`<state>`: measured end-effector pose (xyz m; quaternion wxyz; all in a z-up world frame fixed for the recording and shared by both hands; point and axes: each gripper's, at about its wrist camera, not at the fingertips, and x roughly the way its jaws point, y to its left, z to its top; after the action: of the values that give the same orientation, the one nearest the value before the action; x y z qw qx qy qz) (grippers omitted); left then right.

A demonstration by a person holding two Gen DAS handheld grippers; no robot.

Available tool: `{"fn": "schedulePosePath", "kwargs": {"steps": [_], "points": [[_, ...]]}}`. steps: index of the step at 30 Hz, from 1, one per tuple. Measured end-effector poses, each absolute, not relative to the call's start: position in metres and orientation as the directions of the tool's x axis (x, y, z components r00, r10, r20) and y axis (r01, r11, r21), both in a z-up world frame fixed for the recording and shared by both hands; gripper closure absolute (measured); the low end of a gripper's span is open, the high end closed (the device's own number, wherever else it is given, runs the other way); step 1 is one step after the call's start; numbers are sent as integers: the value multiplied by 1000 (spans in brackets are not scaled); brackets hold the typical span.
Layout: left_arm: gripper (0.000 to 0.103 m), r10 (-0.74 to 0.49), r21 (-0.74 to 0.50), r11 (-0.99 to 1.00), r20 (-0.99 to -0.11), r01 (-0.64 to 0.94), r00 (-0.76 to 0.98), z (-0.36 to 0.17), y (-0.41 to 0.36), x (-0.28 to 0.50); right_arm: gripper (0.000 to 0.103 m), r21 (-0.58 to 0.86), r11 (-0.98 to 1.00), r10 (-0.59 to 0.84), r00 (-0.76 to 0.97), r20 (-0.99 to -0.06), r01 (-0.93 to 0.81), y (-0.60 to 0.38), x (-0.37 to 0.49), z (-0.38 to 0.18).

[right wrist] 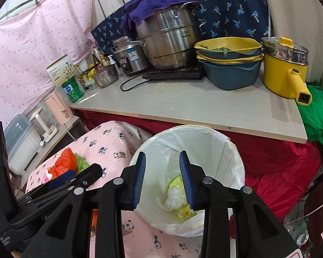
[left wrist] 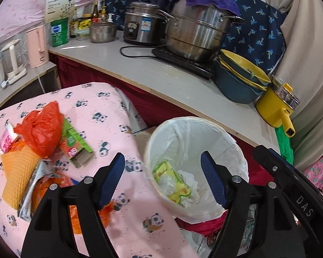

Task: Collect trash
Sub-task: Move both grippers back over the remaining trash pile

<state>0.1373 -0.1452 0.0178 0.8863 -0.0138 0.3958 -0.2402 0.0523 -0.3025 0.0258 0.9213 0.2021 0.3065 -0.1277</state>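
A white-lined trash bin point(left wrist: 232, 142) point(right wrist: 224, 150) stands beside a table with a pink panda cloth point(left wrist: 109, 116). Yellow-green wrappers and crumpled white tissue point(left wrist: 178, 187) point(right wrist: 178, 200) lie at its bottom. On the cloth sits a pile of trash: a red plastic bag point(left wrist: 41, 126) point(right wrist: 62, 163), a green carton point(left wrist: 75, 139), an orange waffle-textured piece point(left wrist: 19, 172) and foil. My left gripper point(left wrist: 162, 179) is open and empty, straddling the bin's near rim. My right gripper point(right wrist: 162, 180) hangs over the bin, jaws apart with nothing between them. Its black body shows at the right of the left wrist view.
A white counter point(right wrist: 204, 107) behind the bin carries a steel steamer pot point(right wrist: 168, 40) under a purple towel, a rice cooker point(left wrist: 142, 25), stacked blue-yellow bowls point(right wrist: 230, 64) and a yellow pot point(right wrist: 284, 73). Red cloth point(right wrist: 280, 172) hangs below. Kettles point(left wrist: 36, 45) stand left.
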Motion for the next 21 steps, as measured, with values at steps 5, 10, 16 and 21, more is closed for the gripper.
{"fn": "schedulePosePath", "kwargs": {"steps": [5,10,16,21], "points": [[34,-393,-210,912,-695,353,603,21,-110,134,69,285,908,-73,786,-613,307,-275,56,31],[34,-345,-218,937,-704,274,621,21,-68,134,66,277,927,-29,788,-615,251,-244,60,32],[32,-293,-237,956,-718,174,631,14,-16,130,65,262,948,23,780,-625,182,-205,66,29],[31,-255,-243,964,-732,108,632,6,22,127,65,251,959,60,769,-636,133,-175,71,25]]}}
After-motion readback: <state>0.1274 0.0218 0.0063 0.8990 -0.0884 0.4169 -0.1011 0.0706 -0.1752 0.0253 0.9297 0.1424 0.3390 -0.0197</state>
